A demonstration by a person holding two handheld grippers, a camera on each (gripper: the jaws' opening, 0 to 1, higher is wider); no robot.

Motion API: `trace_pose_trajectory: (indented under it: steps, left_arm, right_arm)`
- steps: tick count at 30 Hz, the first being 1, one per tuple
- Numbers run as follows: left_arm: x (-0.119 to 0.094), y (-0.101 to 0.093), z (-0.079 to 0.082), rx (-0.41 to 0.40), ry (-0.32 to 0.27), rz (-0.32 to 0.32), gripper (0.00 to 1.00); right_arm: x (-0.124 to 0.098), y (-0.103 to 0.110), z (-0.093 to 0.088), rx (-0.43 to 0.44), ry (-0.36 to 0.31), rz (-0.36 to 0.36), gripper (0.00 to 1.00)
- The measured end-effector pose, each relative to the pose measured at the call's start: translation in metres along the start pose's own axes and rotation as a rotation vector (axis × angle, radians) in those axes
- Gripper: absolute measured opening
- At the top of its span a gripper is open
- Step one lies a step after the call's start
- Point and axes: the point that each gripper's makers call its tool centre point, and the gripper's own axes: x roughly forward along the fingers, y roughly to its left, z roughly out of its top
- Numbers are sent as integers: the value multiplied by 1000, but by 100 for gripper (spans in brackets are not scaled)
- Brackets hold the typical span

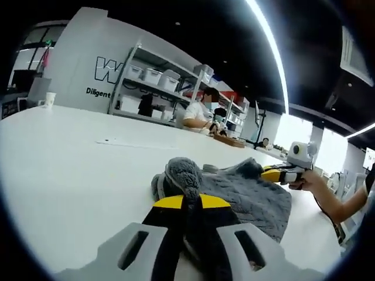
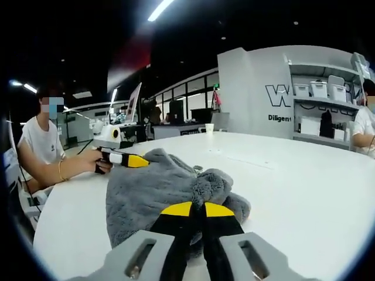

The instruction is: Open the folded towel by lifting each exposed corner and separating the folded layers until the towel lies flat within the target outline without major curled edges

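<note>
Grey plush, thick and limp: the towel (image 1: 246, 196) in the left gripper view lies bunched on the white bench (image 1: 70, 170), and I judge it light, floppy and easy to pinch, best taken at a free corner or edge, not at the heaped middle. The left gripper (image 1: 186, 202) has its yellow-tipped jaws pressed together on a raised fold of that cloth, while the right gripper (image 1: 280, 174) reaches in at the far edge, where I cannot tell how its jaws stand. In the right gripper view the towel (image 2: 152, 187) sits crumpled just ahead, and the right gripper (image 2: 198, 209) pinches a bunched lump of pile, jaws closed on it; the left gripper (image 2: 132, 160) touches the far corner.
</note>
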Motion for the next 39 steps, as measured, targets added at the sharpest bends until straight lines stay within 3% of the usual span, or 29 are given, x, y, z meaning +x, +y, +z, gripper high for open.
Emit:
trace_pose_trajectory:
  steps: [4,23,24,27,39]
  left_arm:
    - [-4,-9,8,71,-6,2,6]
    - [-34,-29,16,138,-56,-10,6]
    - [-41,-37,19,203,-83,-17,6]
    - [-46,-43,20,255,-100,-22,6]
    - [-67,-53,12,279,-126,-24,6]
  right_arm:
    - [-3,4,8,6,-24,6,0]
    - [-24,38,31,-81,-104,10,0]
    - [-32,45,35,-105,-123,3,0]
    - [-38,52,38,-126,-136,0,0]
    - [-55,70,31,-146,-159,-9,0]
